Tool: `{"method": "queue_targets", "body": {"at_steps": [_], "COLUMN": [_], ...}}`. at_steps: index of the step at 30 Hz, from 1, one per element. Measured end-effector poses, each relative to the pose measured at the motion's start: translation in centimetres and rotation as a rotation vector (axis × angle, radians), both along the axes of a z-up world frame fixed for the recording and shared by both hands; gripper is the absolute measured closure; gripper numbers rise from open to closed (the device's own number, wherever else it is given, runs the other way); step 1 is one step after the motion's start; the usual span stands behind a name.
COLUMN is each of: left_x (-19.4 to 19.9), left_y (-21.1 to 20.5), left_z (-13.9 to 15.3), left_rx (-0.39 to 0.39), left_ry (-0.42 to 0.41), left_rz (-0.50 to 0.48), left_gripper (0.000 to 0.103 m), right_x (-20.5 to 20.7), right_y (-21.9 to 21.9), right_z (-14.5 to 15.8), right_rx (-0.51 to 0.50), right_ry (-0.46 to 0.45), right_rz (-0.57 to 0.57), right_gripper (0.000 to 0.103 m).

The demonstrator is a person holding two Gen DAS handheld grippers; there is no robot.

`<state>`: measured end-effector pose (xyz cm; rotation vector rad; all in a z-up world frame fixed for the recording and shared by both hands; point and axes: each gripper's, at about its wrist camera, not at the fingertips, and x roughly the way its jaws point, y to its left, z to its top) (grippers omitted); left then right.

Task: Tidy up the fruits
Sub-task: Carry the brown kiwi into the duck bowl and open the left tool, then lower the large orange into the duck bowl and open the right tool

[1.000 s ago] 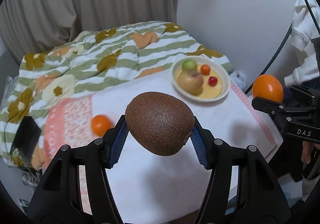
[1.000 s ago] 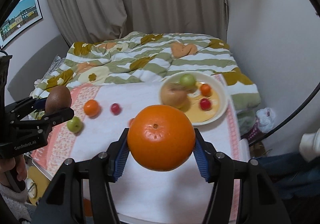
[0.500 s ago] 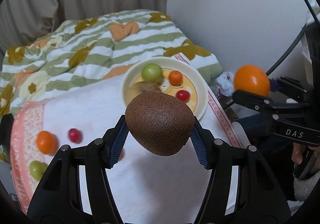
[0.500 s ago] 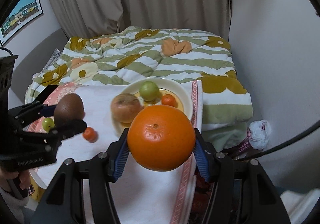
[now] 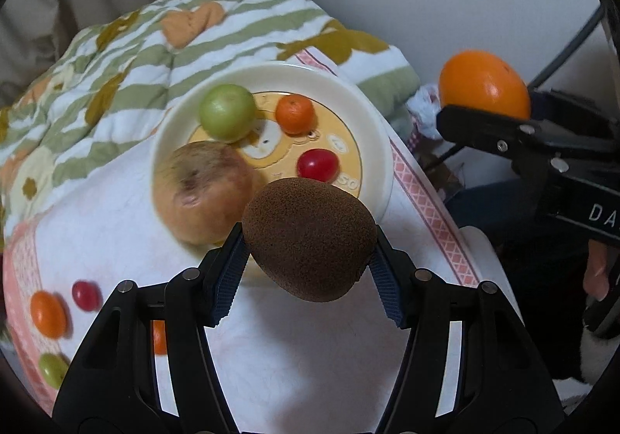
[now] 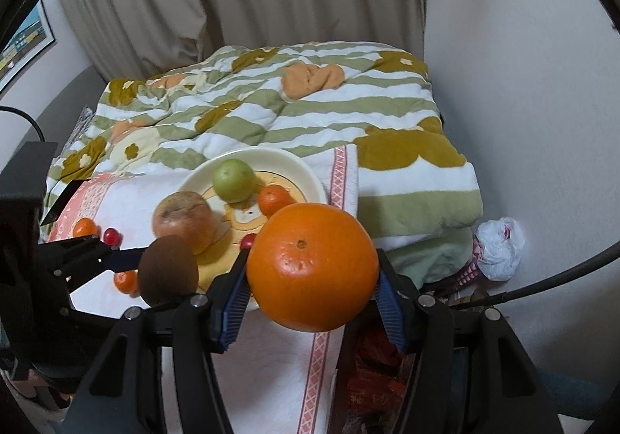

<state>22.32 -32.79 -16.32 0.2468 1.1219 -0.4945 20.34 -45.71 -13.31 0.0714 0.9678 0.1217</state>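
On the far left of the white cloth [image 5: 271, 356] a few loose fruits wait: a small orange [image 5: 47, 314], a red cherry tomato [image 5: 86, 295] and a small green fruit [image 5: 52, 370], apart from the plate [image 5: 372, 139], so they look like the pieces yet to be gathered. The plate sits toward the far right of the cloth and holds an apple [image 5: 201, 192], a green fruit [image 5: 228, 112], a small mandarin [image 5: 294, 113] and a red tomato [image 5: 317, 164], which suggests it is the collecting place.

The left tongs [image 5: 308, 275] are clenched on a brown kiwi [image 5: 310, 240], its sides pressed between the blue pads. They tilt steeply down, holding the kiwi above the plate's near edge, likely to set it down there.

To the right, the right tongs [image 6: 312, 296] grasp a large orange [image 6: 312, 265] the same way, angled down, over the cloth's right border just beside the plate. It probably goes in after the kiwi.
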Motion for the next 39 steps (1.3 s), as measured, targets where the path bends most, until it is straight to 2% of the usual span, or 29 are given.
{"method": "queue_targets", "body": {"at_steps": [5,12,19,20,22,23,24,32,39], "left_x": [0.6,1.3,1.9,1.9,1.8,1.7,1.6,0.4,-0.3], "left_y": [-1.7,-2.3,-1.7,-1.5,-1.4,-1.3,-1.2,0.2,3.3], "left_z": [-1.0,-2.1,-2.6,-2.5,-2.1,-1.7,-1.4,0.9,2.6], "left_rx": [0.016,0.028,0.004,0.003,-0.014,-0.026,-0.035,-0.073,-0.066], "left_ry": [0.020,0.049,0.088,0.086,0.082,0.076,0.065,0.059,0.026], "left_rz": [-0.034,-0.020,0.021,0.029,0.032,0.036,0.039,0.074,0.149], "left_gripper": [0.032,0.032,0.031,0.030,0.020,0.007,0.000,0.000,0.000], "right_x": [0.4,0.7,0.7,0.7,0.7,0.7,0.8,1.2,1.9], "right_y": [-0.9,-1.6,-1.8,-1.8,-1.8,-1.8,-1.9,-1.8,0.1], "right_z": [-0.8,-1.3,-1.2,-1.2,-1.2,-1.2,-1.2,-0.4,-0.1], "right_rx": [0.009,0.011,0.009,0.008,0.010,0.011,0.010,0.010,0.011], "right_ry": [0.017,0.028,0.025,0.024,0.025,0.024,0.024,0.014,0.005], "right_rz": [-0.035,-0.058,-0.058,-0.059,-0.058,-0.057,-0.056,-0.028,0.034], "right_gripper": [0.048,0.048,0.048,0.048,0.048,0.048,0.048,0.048,0.048]}}
